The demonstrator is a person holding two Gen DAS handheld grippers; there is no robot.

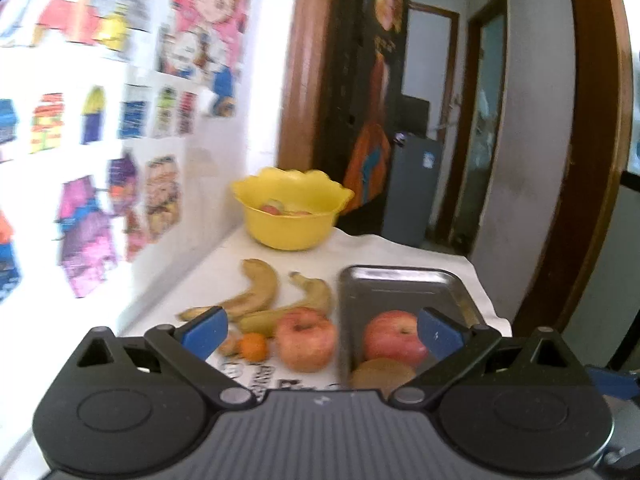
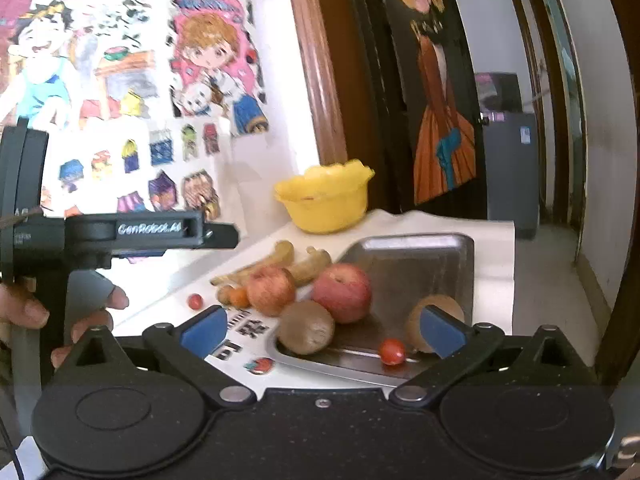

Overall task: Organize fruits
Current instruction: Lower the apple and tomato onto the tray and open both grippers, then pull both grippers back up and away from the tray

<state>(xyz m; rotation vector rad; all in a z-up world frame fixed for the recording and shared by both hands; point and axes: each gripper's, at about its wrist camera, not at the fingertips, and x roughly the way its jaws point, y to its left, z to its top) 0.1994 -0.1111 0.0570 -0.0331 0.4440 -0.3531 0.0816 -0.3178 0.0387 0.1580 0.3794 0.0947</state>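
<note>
1. Behind your worktop (image 2: 494, 248), which is draped in white cloth, a white wall carries bright cartoon stickers; a brown wooden door frame stands to the right.
2. A scalloped yellow plastic bowl (image 1: 290, 210) sits at the far end, with some fruit, too blurred to name, inside it.
3. The shiny rectangular metal tray (image 2: 420, 264) holds a red apple (image 2: 342, 292), two fuzzy brown kiwis (image 2: 306, 332) (image 2: 434, 312) and a cherry tomato (image 2: 392, 352).
4. Left of the tray, on the cloth, lie two browning curved bananas (image 1: 256, 292), a second apple (image 1: 306, 338), a small orange fruit (image 1: 252, 346) and another cherry tomato (image 2: 195, 301).
5. Your left claw (image 1: 320, 332) stands wide with nothing between its blue pads, raised above the near fruit and tilted slightly down.
6. Your right claw (image 2: 320, 330) is likewise spread wide and empty over the tray's near edge; the kiwi beside its right pad is not gripped.
7. Your left hand (image 2: 60, 316) wraps the other tool's black handle.
</note>
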